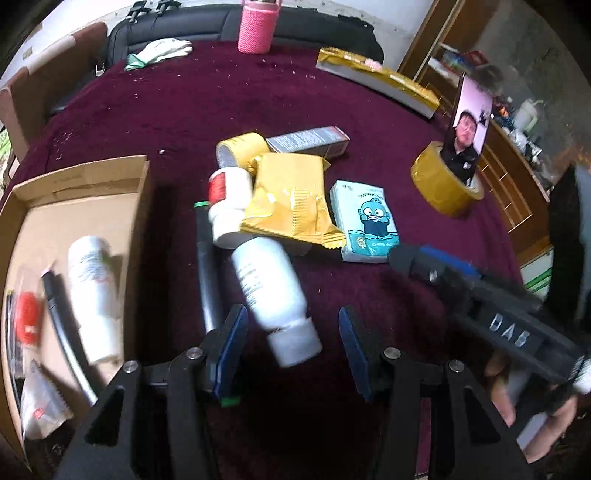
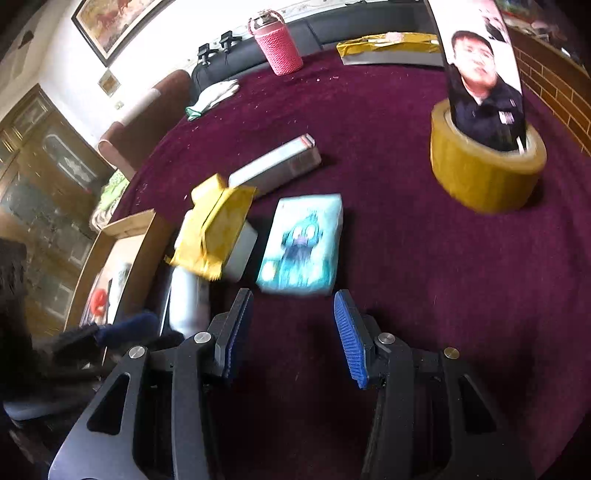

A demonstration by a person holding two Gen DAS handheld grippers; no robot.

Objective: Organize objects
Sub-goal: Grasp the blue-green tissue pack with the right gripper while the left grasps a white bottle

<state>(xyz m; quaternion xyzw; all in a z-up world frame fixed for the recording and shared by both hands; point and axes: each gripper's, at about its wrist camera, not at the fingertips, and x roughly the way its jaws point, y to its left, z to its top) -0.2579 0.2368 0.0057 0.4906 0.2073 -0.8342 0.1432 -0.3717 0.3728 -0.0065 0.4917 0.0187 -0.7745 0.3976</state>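
A pile lies on the maroon cloth: a white bottle (image 1: 275,299), a white jar with a red label (image 1: 227,205), a yellow packet (image 1: 291,199), a blue cartoon tissue pack (image 1: 367,221), a grey box (image 1: 308,140), a small yellow tape roll (image 1: 240,147) and a dark tube (image 1: 207,273). My left gripper (image 1: 291,326) is open, its jaws either side of the white bottle's cap end. My right gripper (image 2: 293,317) is open and empty, just short of the tissue pack (image 2: 301,243). It also shows in the left wrist view (image 1: 480,291).
A cardboard box (image 1: 92,177) at the left holds a white bottle, a red item and packets. A large tape roll (image 1: 443,184) holds a phone upright at the right. A pink bottle (image 1: 256,26), gloves (image 1: 162,51) and a gold package (image 1: 376,81) sit at the far edge.
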